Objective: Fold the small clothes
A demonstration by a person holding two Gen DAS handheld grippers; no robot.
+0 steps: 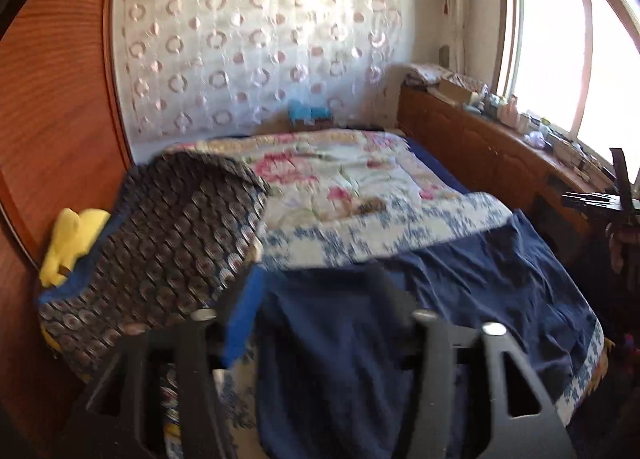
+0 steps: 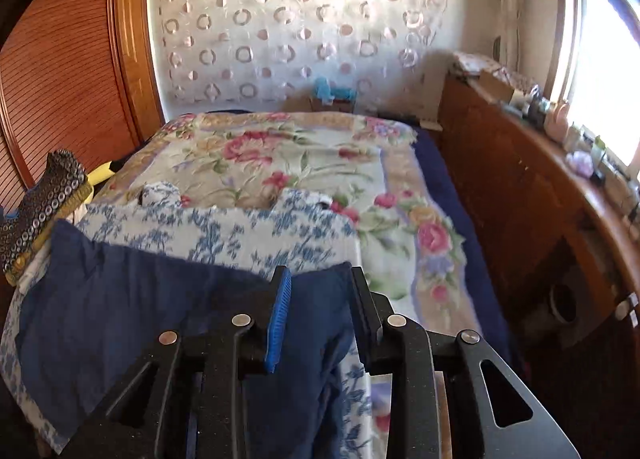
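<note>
Both tongs (image 1: 316, 299) (image 2: 320, 283) gape over navy garment (image 2: 120, 299).

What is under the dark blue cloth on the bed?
The blue-and-white flowery sheet shows around the dark blue cloth. Anything else beneath is covered.

Daylight from blown-out window (image 1: 560, 59) at right, motion blur, fisheye-curved dark corners

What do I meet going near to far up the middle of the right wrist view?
Right gripper → navy garment → blue-and-white floral cloth → flowered quilt → small turquoise object at the bed's far end → circle-patterned curtain.
</note>
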